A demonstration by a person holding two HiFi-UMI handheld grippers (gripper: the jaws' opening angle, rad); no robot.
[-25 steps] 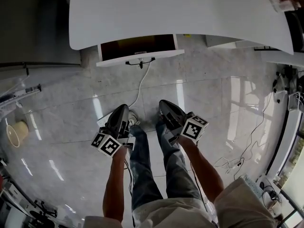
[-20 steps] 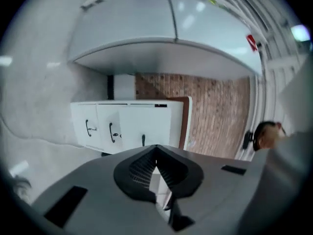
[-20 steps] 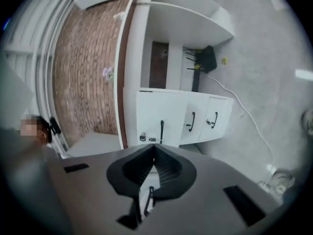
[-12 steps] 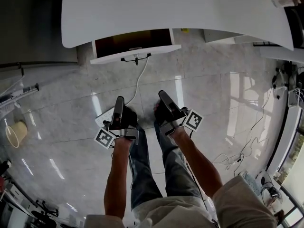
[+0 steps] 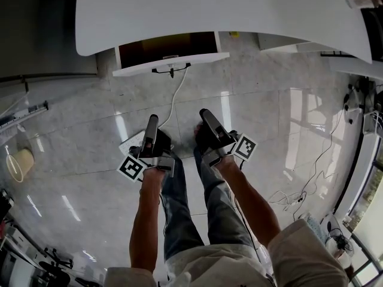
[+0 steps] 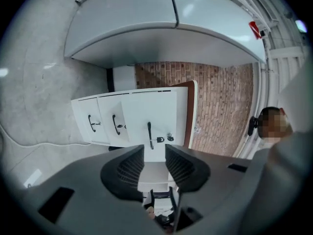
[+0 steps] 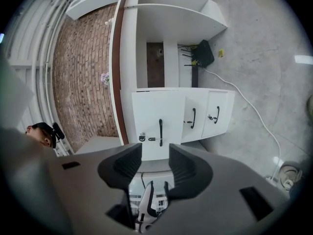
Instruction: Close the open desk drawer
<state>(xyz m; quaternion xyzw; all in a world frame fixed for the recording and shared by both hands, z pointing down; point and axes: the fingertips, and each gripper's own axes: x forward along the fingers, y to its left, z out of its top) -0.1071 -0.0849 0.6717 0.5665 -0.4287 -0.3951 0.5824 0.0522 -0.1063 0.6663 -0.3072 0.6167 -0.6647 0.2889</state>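
Observation:
The white desk (image 5: 227, 11) fills the top of the head view. Its top drawer (image 5: 170, 57) stands pulled out, dark inside, with a black handle (image 5: 172, 70) on the white front. My left gripper (image 5: 152, 121) and right gripper (image 5: 207, 115) hover side by side above the person's legs, well short of the drawer and pointing at it. In the left gripper view the handle (image 6: 149, 135) shows just beyond my left gripper (image 6: 154, 151). In the right gripper view the handle (image 7: 160, 132) lies beyond my right gripper (image 7: 155, 151). Both pairs of jaws are opening with nothing between them.
A white cable (image 5: 176, 103) runs from the drawer down to a power strip on the marble floor near the feet. A beige bucket (image 5: 17, 163) sits at far left. Loose cables (image 5: 302, 193) and another desk edge (image 5: 359, 70) are at the right.
Both grippers have rolled about their long axes, so their marker cubes now sit lower and to the side. They have stayed roughly in place in front of the drawer.

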